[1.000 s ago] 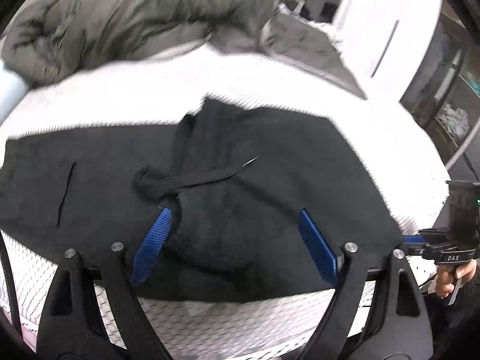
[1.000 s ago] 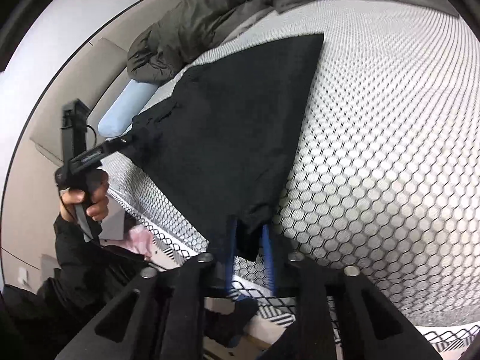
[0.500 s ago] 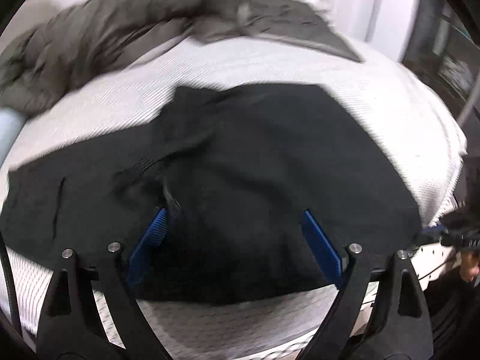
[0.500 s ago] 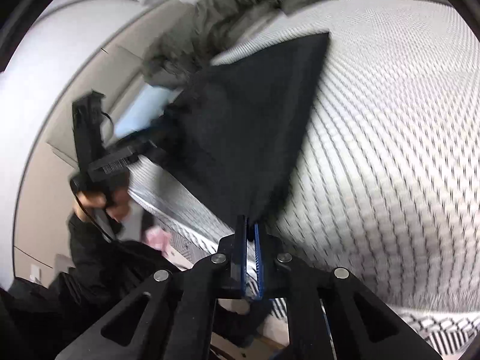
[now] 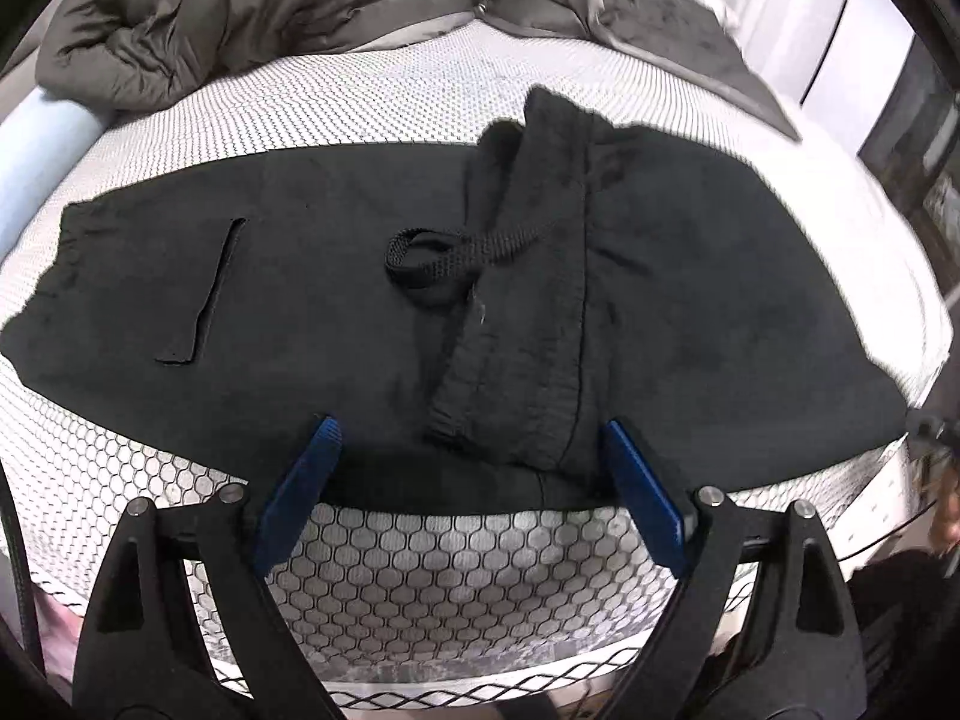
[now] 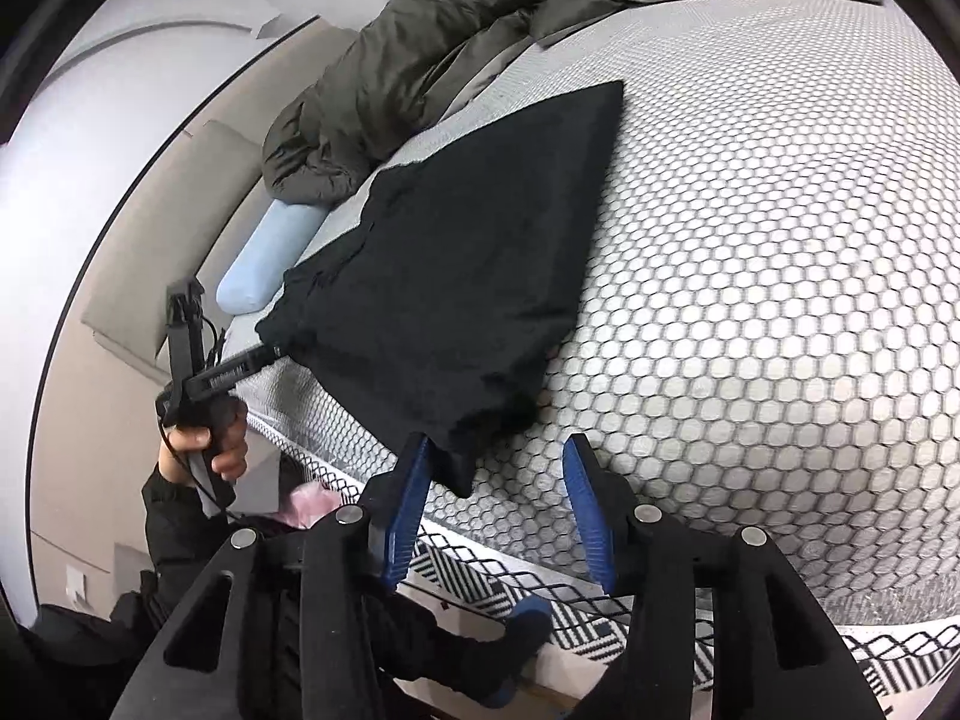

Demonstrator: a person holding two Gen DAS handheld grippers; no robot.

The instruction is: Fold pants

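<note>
Black pants (image 5: 660,276) lie folded across a honeycomb-mesh mattress (image 5: 456,570), with a drawstring loop (image 5: 432,258) and a pocket slit (image 5: 204,294) on top. My left gripper (image 5: 469,426) stands wide open at the near edge, and the folded waistband lies loosely between its blue pads (image 5: 300,480). In the right wrist view, the pants (image 6: 468,264) end in a corner that rests on the mattress. My right gripper (image 6: 495,441) is opening. That corner lies just inside its left pad (image 6: 408,498) and is not pinched.
A grey duvet (image 5: 240,18) is bunched at the far side. A light blue bolster (image 6: 264,258) lies beside it. A hand (image 6: 207,444) holds the left tool past the bed's edge. A black-and-white rug (image 6: 480,570) lies below, and a white cupboard (image 5: 810,30) stands at the far right.
The right gripper was shut on the pants' corner. It has since opened, and the corner has dropped onto the mattress. The left gripper has come down nearer the pants' front edge.
</note>
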